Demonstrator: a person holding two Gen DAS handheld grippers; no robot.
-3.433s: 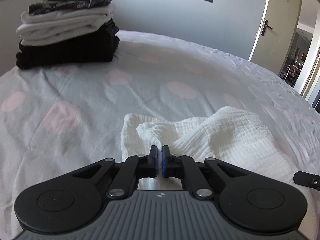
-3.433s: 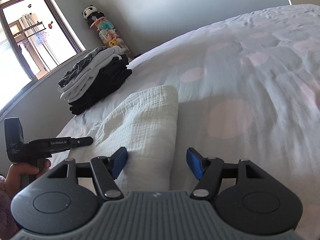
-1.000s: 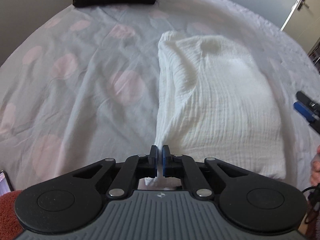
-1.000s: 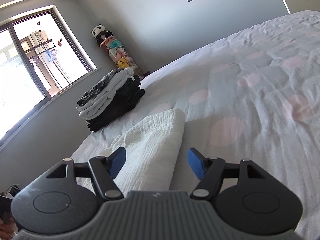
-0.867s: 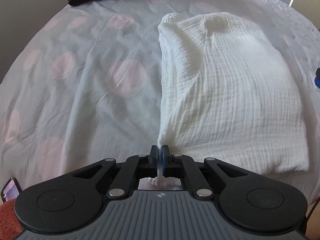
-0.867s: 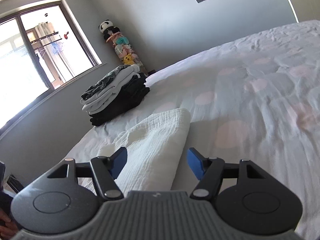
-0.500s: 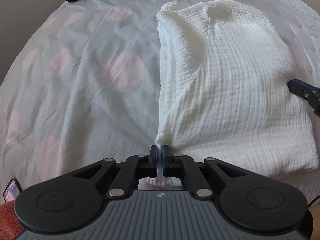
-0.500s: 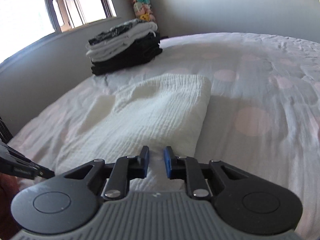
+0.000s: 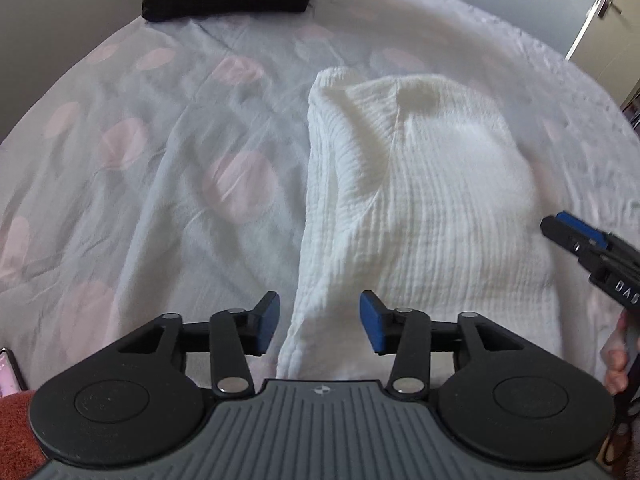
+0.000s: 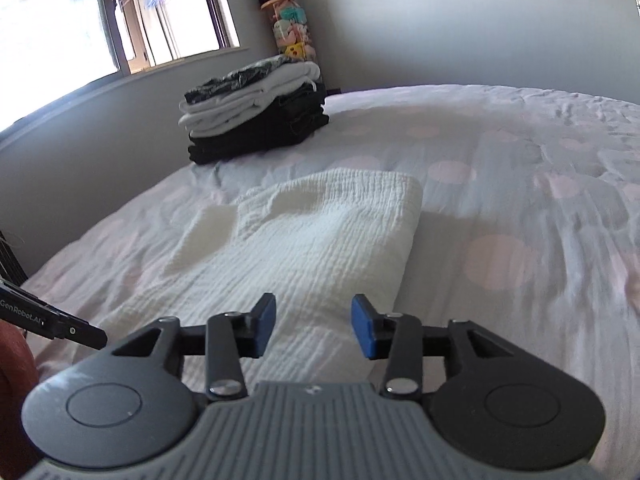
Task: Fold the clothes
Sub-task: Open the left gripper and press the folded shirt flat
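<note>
Both grippers have parted their jaws since half a second ago: the left gripper (image 9: 319, 328), previously clamped on the near corner of the white crinkled cotton garment (image 9: 420, 208), now stands wide apart with the cloth edge lying free between its blue pads, and the right gripper (image 10: 313, 326), previously nearly closed, is likewise spread and holds nothing. The garment lies folded into a rectangle on the pale bedsheet with pink dots (image 9: 160, 184), near the front edge of the bed. The fold appears complete and released; the step in hand is probably the transition to moving the garment. The next move likely calls for both grippers to re-grasp the near corners and carry the bundle toward the stack of folded black and white clothes (image 10: 256, 112) at the far left corner. Open sheet lies between garment and stack, and broadly to the right. The left bed edge runs close beside the stack, limiting clearance there.
</note>
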